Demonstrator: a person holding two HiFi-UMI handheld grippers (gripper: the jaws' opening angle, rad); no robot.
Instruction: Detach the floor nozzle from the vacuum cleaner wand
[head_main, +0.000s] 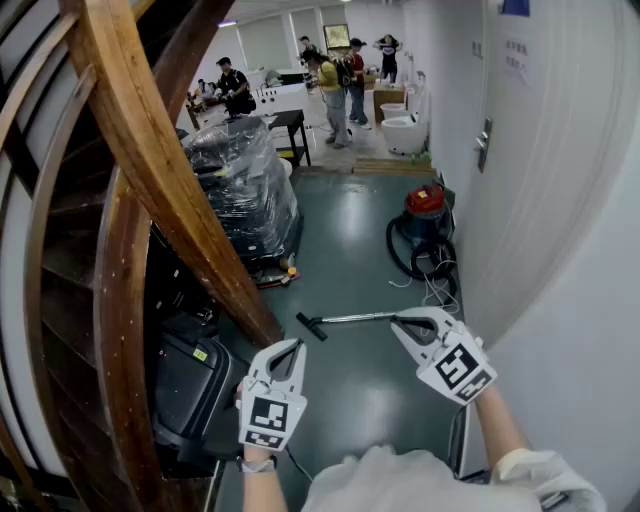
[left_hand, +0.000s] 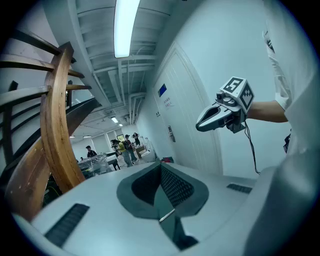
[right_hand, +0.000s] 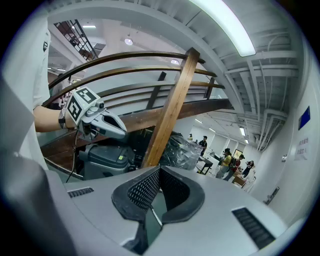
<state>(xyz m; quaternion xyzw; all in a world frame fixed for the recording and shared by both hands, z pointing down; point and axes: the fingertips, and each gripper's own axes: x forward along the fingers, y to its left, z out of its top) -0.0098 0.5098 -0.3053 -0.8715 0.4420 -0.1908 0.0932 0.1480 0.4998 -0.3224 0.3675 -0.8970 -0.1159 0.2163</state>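
The vacuum wand, a thin metal tube, lies on the dark green floor. Its black floor nozzle is at the tube's left end. A red canister vacuum with a coiled black hose stands farther back by the wall. My right gripper hangs in the air with its tip over the wand's right end, jaws shut and empty. My left gripper hovers just short of the nozzle, also shut on nothing. Each gripper view shows closed pads and the other gripper held in mid air.
A curved wooden stair rail runs down the left side. Below it sit a black case and a plastic-wrapped load. A white wall with a door closes the right side. Several people stand far back.
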